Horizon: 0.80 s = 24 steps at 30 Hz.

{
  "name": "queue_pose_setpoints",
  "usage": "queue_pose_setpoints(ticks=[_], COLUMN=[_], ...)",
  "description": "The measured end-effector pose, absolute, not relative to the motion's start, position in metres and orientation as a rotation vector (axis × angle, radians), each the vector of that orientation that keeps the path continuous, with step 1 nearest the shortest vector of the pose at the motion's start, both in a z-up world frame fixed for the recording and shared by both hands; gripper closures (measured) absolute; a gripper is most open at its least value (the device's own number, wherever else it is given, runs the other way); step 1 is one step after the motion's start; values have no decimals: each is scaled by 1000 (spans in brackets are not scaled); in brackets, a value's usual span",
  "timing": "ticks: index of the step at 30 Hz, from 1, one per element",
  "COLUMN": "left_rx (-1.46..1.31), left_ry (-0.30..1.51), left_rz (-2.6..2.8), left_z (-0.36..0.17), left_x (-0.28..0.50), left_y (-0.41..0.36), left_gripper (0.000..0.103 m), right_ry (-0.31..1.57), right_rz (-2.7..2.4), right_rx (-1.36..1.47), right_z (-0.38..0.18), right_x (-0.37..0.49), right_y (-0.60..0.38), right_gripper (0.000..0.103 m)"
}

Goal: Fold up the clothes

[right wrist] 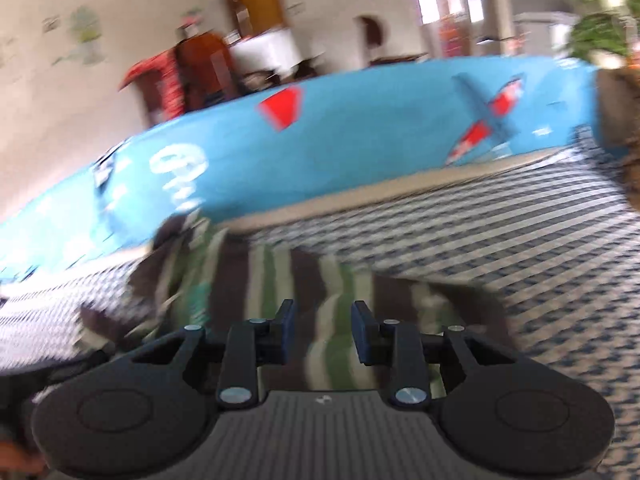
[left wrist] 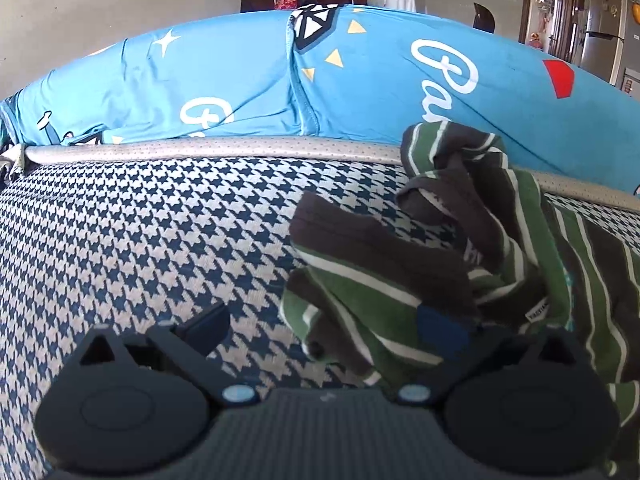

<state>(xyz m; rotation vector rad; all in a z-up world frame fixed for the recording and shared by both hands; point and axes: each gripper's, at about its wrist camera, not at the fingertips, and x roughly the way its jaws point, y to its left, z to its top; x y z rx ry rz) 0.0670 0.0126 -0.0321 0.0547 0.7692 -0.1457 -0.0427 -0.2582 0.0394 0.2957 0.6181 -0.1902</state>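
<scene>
Striped garment (left wrist: 452, 240) sits crumpled on the houndstooth cushion (left wrist: 140, 240), bunched toward the right of your left wrist view and reaching up to the grey perforated trim (left wrist: 200, 148) at the cushion's back edge. Your left gripper (left wrist: 324, 328) is spread wide: left finger (left wrist: 208, 326) rests over bare cushion, right finger (left wrist: 440, 330) lies against or partly under a fold of the cloth. Nothing is clamped between them.

In your right wrist view the same garment (right wrist: 280, 280) lies spread flatter, directly ahead of and beneath your right gripper (right wrist: 322, 334). Its fingers stand part open with striped cloth showing through the gap; they hover over it, and the pads don't appear to pinch anything. That frame is heavily motion-blurred, so contact can't be told.

Materials:
- Garment: soft knit, broad dark brown and green bands split by thin white lines, deep rumpled folds, a small white label (left wrist: 536, 314) at one hem.
- Cushion: woven fabric, navy-and-white houndstooth, slightly domed.
- Behind it: blue cover (left wrist: 240, 80), smooth, printed with white script, stars, yellow triangles and a red patch; it runs along the whole back of the seat.
- Grippers: matte black plastic, round hinge discs, dark blue pads, ribbed grey body.
</scene>
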Motion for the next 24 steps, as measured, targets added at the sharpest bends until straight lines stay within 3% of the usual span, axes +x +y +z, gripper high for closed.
queue_pose_setpoints(ticks=[5,9,15,22,23,24], left_rx=[38,26,15,0,-5,-10], left_ry=[777,774,774,783,783,782], left_rz=[-132,-121,-105,-86,-84,-83], left_z=[-28,-23,-18,-17,-17,-16], left_x=[69,70,70,70,69,69], left_y=[21,31,50,77,81,86], left_gripper=[0,0,0,0,0,0], right_ry=[669,694,709,746,751,757], right_rz=[-23,103,188,205,201,197], right_rx=[243,207,95,44,32,32], right_z=[25,15,4,-12,-14,-16], right_x=[-30,-16,7,31,35,37], right_y=[-220,-189,-147,-114,-109,-106], right_gripper=[71,53,41,40,44,55])
